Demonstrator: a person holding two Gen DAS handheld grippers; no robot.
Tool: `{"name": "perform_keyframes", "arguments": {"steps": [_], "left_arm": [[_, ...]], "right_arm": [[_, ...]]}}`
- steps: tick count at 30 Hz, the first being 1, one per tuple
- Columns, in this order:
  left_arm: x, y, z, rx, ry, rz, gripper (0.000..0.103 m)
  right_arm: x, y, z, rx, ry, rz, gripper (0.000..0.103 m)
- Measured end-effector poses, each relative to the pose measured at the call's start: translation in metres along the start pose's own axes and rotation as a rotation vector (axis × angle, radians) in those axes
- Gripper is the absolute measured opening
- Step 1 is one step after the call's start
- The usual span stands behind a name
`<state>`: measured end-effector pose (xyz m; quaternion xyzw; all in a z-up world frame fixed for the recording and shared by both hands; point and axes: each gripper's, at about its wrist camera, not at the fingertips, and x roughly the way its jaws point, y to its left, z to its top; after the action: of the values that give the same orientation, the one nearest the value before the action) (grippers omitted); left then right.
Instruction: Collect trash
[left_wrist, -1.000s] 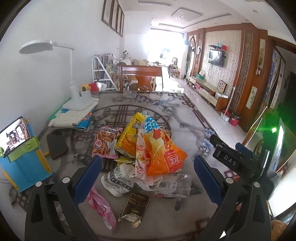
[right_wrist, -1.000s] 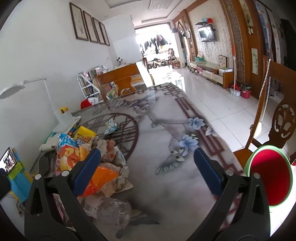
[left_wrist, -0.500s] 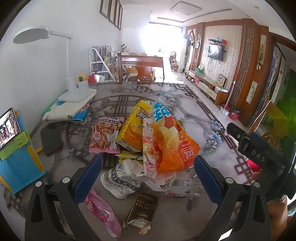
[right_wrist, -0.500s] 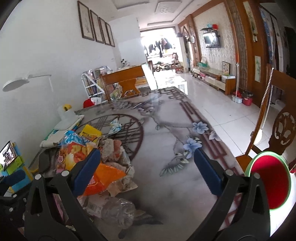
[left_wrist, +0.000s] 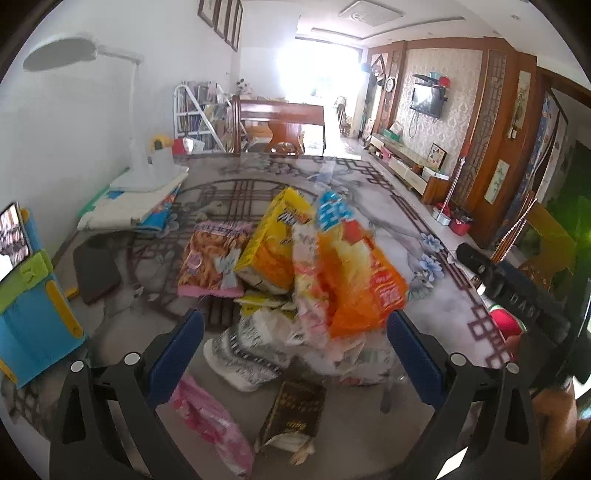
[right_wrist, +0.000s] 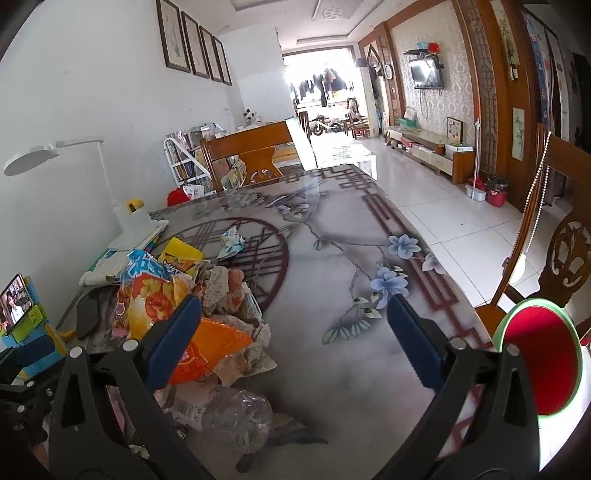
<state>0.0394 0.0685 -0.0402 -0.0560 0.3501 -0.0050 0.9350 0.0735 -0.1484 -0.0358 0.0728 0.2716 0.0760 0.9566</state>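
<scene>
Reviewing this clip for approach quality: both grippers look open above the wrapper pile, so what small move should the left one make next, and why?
Probably ease the left gripper down onto the orange chip bag. Its jaws are open and empty, and that bag stands topmost in the pile, between the fingers. The right gripper faces mostly bare table.

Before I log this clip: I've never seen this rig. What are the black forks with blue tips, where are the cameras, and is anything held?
No robot: a person holds one hand tool per hand. Each picture looks forward along a tool's two blue-padded fingers. The left claw is open, empty, and faces a wrapper pile on the patterned table. The right claw is open and empty too, above a crushed clear bottle. The red-lined bin stands beside the table.
</scene>
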Motion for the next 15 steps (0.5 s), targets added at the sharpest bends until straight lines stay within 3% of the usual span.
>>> {"name": "perform_keyframes", "arguments": {"steps": [3, 6, 8, 13, 15], "left_arm": [[0.005, 0.03, -0.017, -0.04, 0.066, 0.011, 0.093], [0.017, 0.064, -0.038, -0.14, 0.163, 0.043, 0.077], [0.026, 0.081, -0.05, -0.206, 0.212, 0.037, 0.075], [0.051, 0.083, -0.059, -0.256, 0.297, -0.021, 0.076], [0.061, 0.078, -0.064, -0.251, 0.325, 0.001, 0.076]], "right_arm": [[0.0, -0.003, 0.0, 0.019, 0.011, 0.003, 0.099], [0.003, -0.006, -0.001, 0.04, 0.029, 0.017, 0.099], [0.005, -0.003, -0.001, 0.037, 0.04, 0.026, 0.099], [0.005, 0.002, -0.003, 0.001, 0.046, 0.036, 0.099], [0.006, 0.001, -0.004, 0.003, 0.051, 0.035, 0.099]]}}
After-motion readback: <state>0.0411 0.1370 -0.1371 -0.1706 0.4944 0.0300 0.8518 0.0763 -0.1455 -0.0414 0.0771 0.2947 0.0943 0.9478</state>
